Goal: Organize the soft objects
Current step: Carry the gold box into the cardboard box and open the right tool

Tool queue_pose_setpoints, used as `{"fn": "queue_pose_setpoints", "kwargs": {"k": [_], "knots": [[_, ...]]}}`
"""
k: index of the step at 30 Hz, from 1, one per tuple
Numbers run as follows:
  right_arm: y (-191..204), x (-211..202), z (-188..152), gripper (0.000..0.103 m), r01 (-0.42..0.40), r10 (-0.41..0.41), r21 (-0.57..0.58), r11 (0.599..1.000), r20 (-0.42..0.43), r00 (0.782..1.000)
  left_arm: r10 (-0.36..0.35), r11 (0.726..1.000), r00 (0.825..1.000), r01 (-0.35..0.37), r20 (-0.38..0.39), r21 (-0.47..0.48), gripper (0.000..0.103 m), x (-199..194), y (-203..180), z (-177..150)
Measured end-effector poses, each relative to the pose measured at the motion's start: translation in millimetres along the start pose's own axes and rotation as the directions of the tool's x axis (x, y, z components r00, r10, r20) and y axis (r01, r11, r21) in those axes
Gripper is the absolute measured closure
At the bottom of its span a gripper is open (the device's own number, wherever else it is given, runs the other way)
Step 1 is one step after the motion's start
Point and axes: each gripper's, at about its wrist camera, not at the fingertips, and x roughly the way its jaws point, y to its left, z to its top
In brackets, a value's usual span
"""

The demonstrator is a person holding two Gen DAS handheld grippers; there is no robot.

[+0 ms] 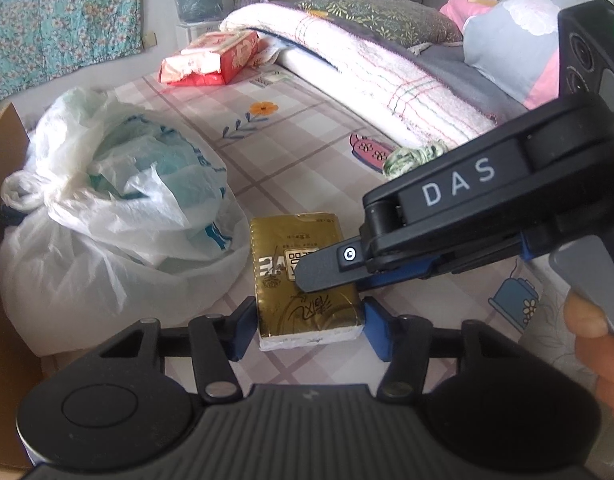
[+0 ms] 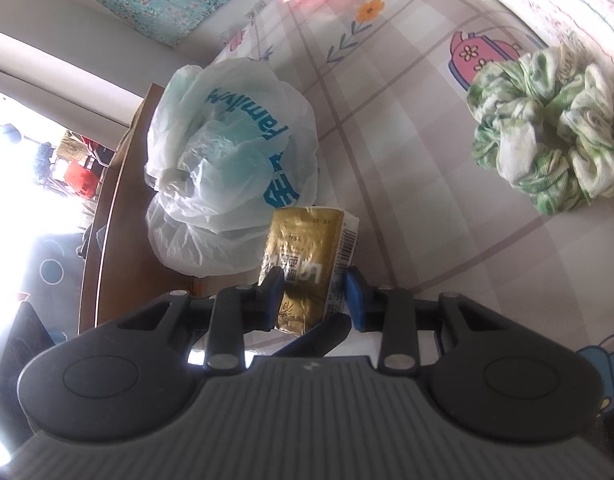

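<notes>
With both tools [image 1: 303, 320] [image 2: 313, 300] clamped on the gold tissue pack [image 1: 303, 276], may crush or tear it if pulled apart.

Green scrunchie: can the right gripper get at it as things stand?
Probably not yet. The right gripper has its jaws shut on the gold tissue pack, which the left gripper also grips. The scrunchie lies uncovered on the bedsheet, apart from everything.
</notes>
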Motion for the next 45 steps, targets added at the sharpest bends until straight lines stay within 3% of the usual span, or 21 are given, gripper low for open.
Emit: {"fn": "queue_pose_setpoints", "kwargs": {"k": [8, 14, 18, 22, 26, 29, 34, 38, 41, 45], "knots": [[55.1, -23.3, 16.4, 0.070, -0.043, 0.051, -0.120, 0.992, 0.059, 0.997, 0.057, 0.998, 0.988, -0.052, 0.144, -0.040, 0.046, -53.6, 23.9, 21.7], [131.7, -21.2, 35.2, 0.070, -0.099, 0.118, -0.291, 0.951, 0.050, 0.992, 0.175, 0.980, 0.956, -0.147, 0.234, -0.131, 0.046, -102.5, 64.3, 28.7], [187.5, 3.1, 43.5, 0.070, -0.165, 0.167, -0.377, 0.912, -0.026, 0.986, 0.263, 0.952, 0.935, -0.212, 0.239, -0.221, 0.046, -130.2, 104.3, 23.5], [245.4, 45.8, 39.4, 0.070, -0.241, 0.188, -0.427, 0.871, -0.163, 0.969, 0.343, 0.907, 0.920, -0.272, 0.188, -0.322, 0.046, -153.5, 151.8, 10.0], [299.1, 95.1, 22.0, 0.070, -0.305, 0.174, -0.463, 0.832, -0.304, 0.937, 0.368, 0.861, 0.925, -0.302, 0.090, -0.410, 0.046, -168.0, 199.9, -11.4], [327.4, 136.6, 5.8, 0.070, -0.335, 0.141, -0.452, 0.827, -0.410, 0.901, 0.363, 0.834, 0.932, -0.324, 0.001, -0.447, 0.045, -168.8, 233.1, -24.7], [348.1, 193.4, -17.4, 0.070, -0.346, 0.083, -0.402, 0.848, -0.543, 0.835, 0.324, 0.820, 0.937, -0.348, -0.132, -0.455, 0.044, -161.8, 276.5, -48.5], [345.2, 225.6, -30.8, 0.070, -0.318, 0.037, -0.353, 0.880, -0.616, 0.787, 0.288, 0.829, 0.939, -0.343, -0.188, -0.442, 0.035, -158.0, 289.3, -66.5], [341.1, 238.5, -30.5, 0.070, -0.298, 0.025, -0.327, 0.897, -0.634, 0.773, 0.275, 0.828, 0.941, -0.336, -0.197, -0.449, 0.035, -158.9, 292.6, -70.6], [334.9, 237.0, -23.8, 0.070, -0.298, 0.038, -0.315, 0.901, -0.627, 0.778, 0.270, 0.826, 0.947, -0.320, -0.172, -0.464, 0.035, -162.3, 293.4, -74.6]]}}
